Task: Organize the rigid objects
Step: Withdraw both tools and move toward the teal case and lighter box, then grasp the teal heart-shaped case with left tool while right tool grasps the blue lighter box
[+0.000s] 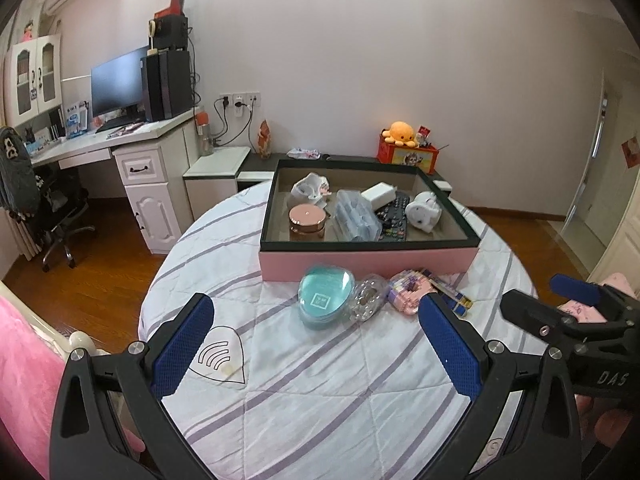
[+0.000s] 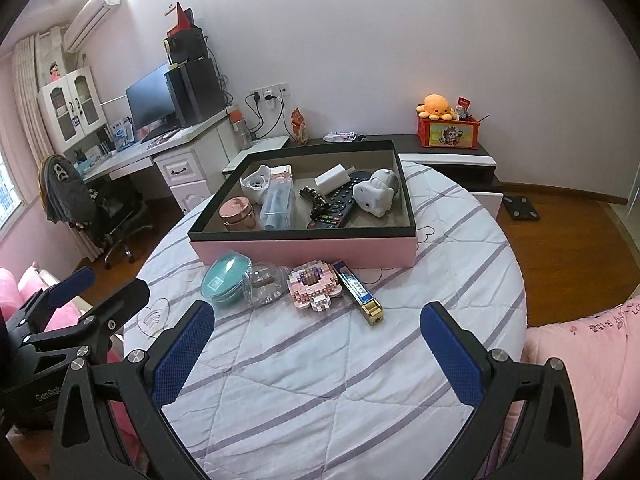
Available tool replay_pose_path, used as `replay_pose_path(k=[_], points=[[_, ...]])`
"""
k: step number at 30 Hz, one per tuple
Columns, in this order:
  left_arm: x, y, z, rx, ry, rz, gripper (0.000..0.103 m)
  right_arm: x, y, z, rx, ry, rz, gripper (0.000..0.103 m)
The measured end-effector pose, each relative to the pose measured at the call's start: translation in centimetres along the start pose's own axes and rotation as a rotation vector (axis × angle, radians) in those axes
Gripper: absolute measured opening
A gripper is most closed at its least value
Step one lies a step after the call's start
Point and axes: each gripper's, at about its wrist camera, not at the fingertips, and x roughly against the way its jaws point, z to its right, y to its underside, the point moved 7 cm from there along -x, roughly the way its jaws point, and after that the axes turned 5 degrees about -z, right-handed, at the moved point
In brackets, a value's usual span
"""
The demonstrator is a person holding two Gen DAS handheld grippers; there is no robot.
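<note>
Round table (image 2: 460, 240) covered by a striped quilted cloth, seen from both wrist cameras. At far left, the left gripper (image 1: 316, 344) hovers above the near part of the cloth, its blue-padded jaws spread wide and holding nothing. Ahead of it, four loose items lie in a row just in front of the box: a teal heart-shaped case (image 2: 222, 282), a clear plastic container (image 2: 266, 286) touching the case, a pink brick-built model (image 2: 314, 286) just beside the container, and a narrow blue-and-gold box (image 2: 358, 292) lying at an angle, its gold end toward the cameras. Behind the row stands an open shallow box (image 2: 304, 252) with pink outer walls and a dark rim; from left to right it holds a rose-gold lidded jar (image 2: 236, 212), a white cup-like object (image 2: 256, 182), a clear blue-tinted case (image 2: 278, 204), a white charger block (image 2: 334, 178), a black remote control (image 2: 340, 204) and a white figurine (image 2: 378, 192) on its side. At right, the right gripper (image 2: 316, 344) likewise hovers over the near cloth, jaws spread and empty, well apart from the row.
</note>
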Motion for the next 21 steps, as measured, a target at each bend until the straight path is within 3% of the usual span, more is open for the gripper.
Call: replay_pose_path(k=[21], points=[[-12.6, 1.8, -1.3, -0.086, 0.000, -0.177, 0.103, -8.6, 0.5, 3.1, 0.054, 0.102, -0.157, 0.103]])
